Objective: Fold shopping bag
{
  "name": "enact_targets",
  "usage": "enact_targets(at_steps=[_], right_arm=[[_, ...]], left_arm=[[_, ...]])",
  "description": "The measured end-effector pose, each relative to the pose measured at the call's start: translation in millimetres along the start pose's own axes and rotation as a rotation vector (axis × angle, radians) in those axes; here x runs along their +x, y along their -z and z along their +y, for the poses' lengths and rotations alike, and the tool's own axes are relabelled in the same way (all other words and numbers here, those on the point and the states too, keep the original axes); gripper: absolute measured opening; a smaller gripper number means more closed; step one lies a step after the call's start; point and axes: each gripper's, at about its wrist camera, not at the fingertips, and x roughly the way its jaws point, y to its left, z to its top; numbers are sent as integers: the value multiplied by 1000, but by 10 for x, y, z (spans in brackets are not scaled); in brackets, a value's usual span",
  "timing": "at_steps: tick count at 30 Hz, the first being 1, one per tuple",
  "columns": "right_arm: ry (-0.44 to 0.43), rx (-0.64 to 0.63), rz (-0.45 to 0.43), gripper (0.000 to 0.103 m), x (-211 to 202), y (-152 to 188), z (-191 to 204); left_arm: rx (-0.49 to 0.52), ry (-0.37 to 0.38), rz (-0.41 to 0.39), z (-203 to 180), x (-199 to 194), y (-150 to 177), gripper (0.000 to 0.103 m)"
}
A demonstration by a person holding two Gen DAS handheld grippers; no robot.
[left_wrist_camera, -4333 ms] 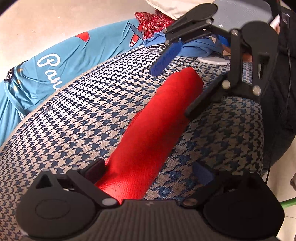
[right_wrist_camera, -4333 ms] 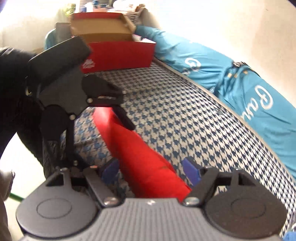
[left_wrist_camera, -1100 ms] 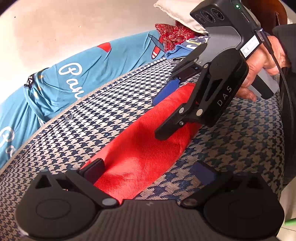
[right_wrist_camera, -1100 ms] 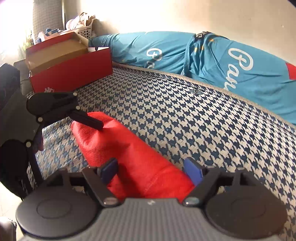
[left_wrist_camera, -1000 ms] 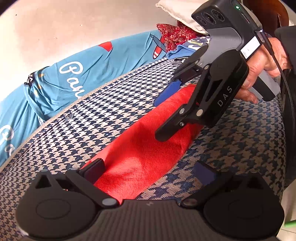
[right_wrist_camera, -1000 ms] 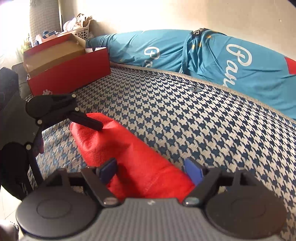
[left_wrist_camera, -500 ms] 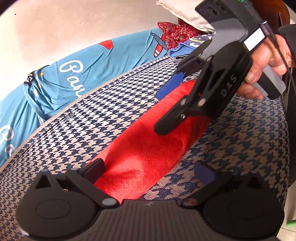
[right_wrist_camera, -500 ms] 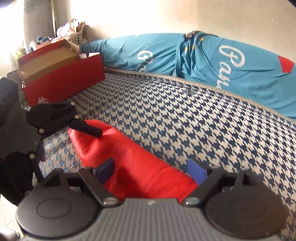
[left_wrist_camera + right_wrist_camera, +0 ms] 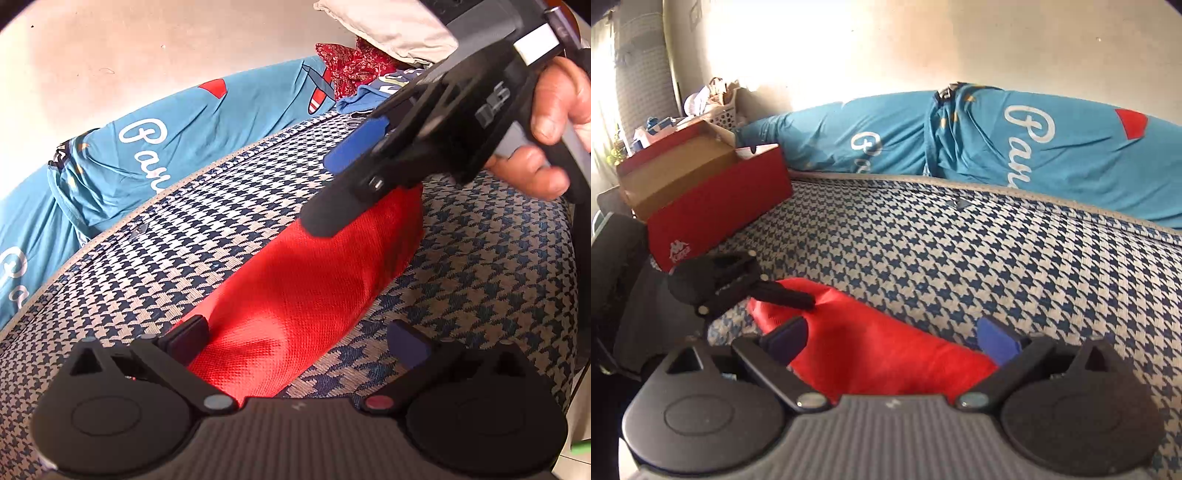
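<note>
A red woven shopping bag, folded into a long strip, lies on the blue-and-white houndstooth cushion. My left gripper stands open astride the bag's near end. Its left pad is at the bag's edge and its right pad is off on the cushion. A hand holds my right gripper just above the far end. In the right wrist view the right gripper is opening, with the bag between its jaws and not pinched. One left finger lies over the bag's other end.
An open red shoe box sits at the cushion's far left. Teal fabric with white lettering runs along the back wall. A cream pillow and red patterned cloth lie beyond it. The cushion's edge drops off on the right.
My right gripper has lifted and rolled a little, and its jaws have spread wider around the bag's end. The left gripper and the bag have stayed put.
</note>
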Motion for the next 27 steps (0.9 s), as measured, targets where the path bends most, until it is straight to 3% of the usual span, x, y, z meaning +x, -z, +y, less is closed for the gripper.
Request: enact_targets(at_steps=[4,7,13,17,21,27], right_arm=[[72,32,4,72,-21,40,40],[116,51,0,65,16,84,77],[135,89,-26,63,4,100,61],[176,87,39,53,139,177,24],[176,134,81,52,236,250,-44],[189,79,115,52,319,341,16]], left_arm=[[-12,-6,1,-24,-3,-9,103],[-14,-5,0,-42,-7,-15,103],[-17,-6,0,-65,0,-17,103],[-21,2,1,-81,12,-11,103],[-16,5,7,-111,26,-4,103],[-30,17,14,-118,41,14,103]])
